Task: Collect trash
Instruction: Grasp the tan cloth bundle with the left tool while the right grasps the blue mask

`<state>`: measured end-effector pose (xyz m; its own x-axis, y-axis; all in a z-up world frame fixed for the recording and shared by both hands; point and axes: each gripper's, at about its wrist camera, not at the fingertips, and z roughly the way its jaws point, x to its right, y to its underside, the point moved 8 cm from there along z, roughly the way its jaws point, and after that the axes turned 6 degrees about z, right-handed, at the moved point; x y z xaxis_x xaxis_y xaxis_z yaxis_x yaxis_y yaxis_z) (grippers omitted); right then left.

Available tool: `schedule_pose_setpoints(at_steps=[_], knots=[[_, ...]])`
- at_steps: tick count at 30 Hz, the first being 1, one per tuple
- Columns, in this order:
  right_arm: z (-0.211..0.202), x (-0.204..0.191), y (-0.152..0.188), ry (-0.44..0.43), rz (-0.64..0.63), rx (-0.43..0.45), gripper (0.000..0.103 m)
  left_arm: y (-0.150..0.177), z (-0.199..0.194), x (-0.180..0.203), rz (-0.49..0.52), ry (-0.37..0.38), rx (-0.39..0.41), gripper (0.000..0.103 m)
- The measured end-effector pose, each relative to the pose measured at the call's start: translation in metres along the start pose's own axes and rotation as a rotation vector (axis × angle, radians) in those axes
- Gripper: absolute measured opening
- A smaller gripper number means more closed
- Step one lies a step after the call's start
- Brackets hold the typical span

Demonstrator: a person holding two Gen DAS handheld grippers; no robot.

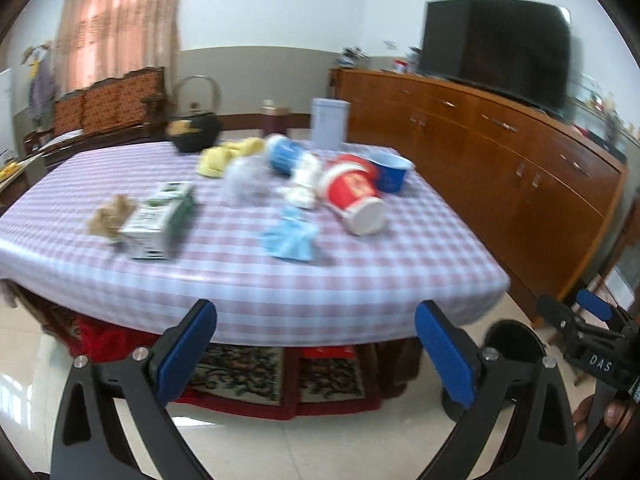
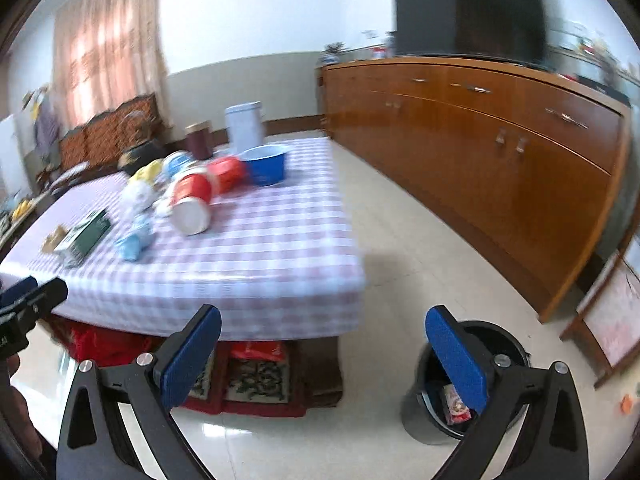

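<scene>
Right wrist view: the bin (image 2: 460,384) on the near floor holds one wrapper (maybe more); cups, carton (image 1: 158,220) and crumpled tissues remain on the table (image 1: 248,280). Both the left gripper (image 1: 316,354) and right gripper (image 2: 326,360) gape empty.

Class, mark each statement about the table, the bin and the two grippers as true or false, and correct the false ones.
1. The left gripper holds a cup. False: it is open and holds nothing.
2. The red cup lies on its side on the checked tablecloth. True.
3. The black bin stands on the table. False: it stands on the floor beside the table.
4. The bin already holds a wrapper. True.
5. The right gripper is shut. False: it is open.
</scene>
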<state>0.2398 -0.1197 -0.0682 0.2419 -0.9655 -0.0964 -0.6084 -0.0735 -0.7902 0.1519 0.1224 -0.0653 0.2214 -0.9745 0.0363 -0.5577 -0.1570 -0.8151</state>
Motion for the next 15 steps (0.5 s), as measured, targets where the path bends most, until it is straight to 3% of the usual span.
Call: schedule_pose_setpoints(at_steps=[15], knots=[[0.034,-0.156,-0.008,-0.208,-0.163,-0.011,0.103,0.009,0.003,-0.141,-0.106,-0.193,0.009,0.1]])
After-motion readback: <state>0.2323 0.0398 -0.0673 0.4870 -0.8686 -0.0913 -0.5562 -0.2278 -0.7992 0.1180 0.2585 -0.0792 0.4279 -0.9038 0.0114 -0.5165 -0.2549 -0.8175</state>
